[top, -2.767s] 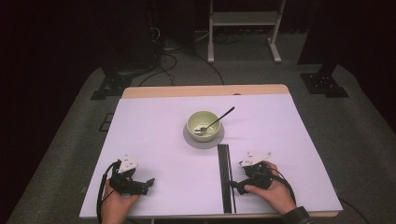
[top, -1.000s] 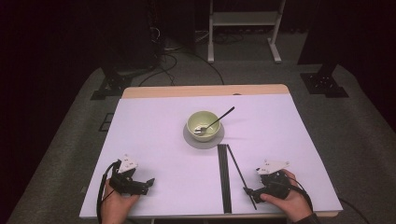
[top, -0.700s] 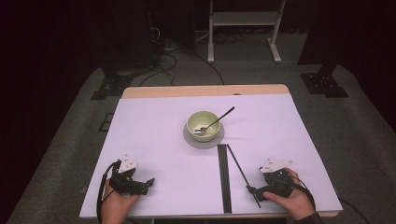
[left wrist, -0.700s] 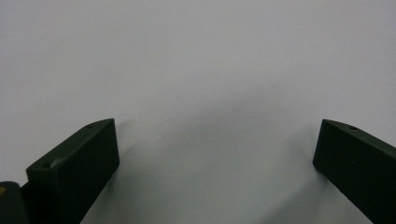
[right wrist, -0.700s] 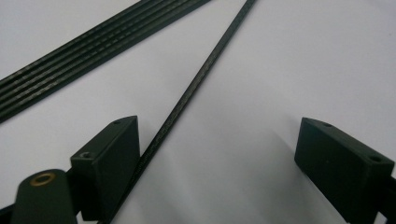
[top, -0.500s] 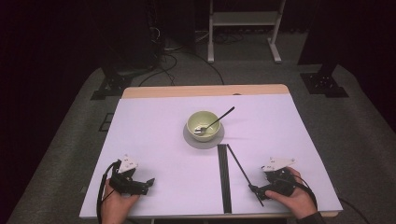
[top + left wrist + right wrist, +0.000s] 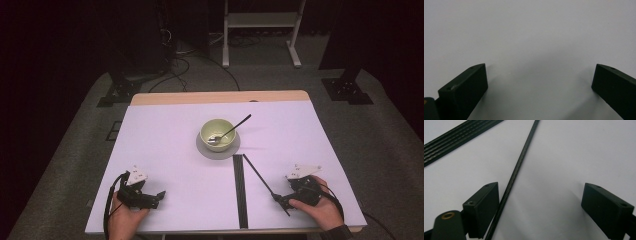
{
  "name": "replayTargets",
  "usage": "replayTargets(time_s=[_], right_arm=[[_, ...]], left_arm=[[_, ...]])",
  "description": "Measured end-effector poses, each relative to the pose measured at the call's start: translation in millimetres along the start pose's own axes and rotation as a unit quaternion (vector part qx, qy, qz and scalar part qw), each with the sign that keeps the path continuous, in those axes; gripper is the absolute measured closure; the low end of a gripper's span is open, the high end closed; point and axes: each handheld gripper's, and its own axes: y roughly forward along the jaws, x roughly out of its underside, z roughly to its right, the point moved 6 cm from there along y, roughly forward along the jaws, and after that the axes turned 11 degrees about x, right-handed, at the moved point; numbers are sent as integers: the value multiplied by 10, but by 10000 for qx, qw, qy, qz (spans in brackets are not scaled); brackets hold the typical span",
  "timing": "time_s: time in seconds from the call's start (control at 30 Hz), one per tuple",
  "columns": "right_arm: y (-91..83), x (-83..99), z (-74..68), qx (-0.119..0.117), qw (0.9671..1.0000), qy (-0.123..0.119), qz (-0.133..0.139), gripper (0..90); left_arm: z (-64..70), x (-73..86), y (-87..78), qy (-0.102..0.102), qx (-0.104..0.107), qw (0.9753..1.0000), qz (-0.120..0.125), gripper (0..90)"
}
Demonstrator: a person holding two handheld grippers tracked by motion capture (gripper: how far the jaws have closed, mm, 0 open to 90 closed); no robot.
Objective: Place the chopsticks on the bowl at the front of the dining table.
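Lying flat on the white table (image 7: 165,140), thin black rod (image 7: 520,162) passes just beside the left jaw of the open right tongs (image 7: 540,205); left tongs (image 7: 539,82) open, empty.

The thin black ribbed rod (image 7: 263,181) lay flat on the white tabletop, angled diagonally away from the bundle of matching black rods (image 7: 240,190); its near end sat just beside one jaw (image 7: 512,182).

On the table (image 7: 165,135) a bowl (image 7: 217,132) stands on a plate (image 7: 218,150), with a spoon (image 7: 230,131) in it. Before it lies a bundle of rods (image 7: 240,190); right of this, one rod (image 7: 262,181) lies slanted.
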Motion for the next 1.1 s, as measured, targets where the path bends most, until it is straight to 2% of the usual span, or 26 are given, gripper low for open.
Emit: replayTargets(time_s=[0.67,1.1], right_arm=[[42,4,260,180,9996,214,-47,133],[76,-14,360,231,9993,272,-56,133]], left_arm=[[0,0,0,2,-3,10000,-1,0],[0,0,0,1,-2,10000,0,0]])
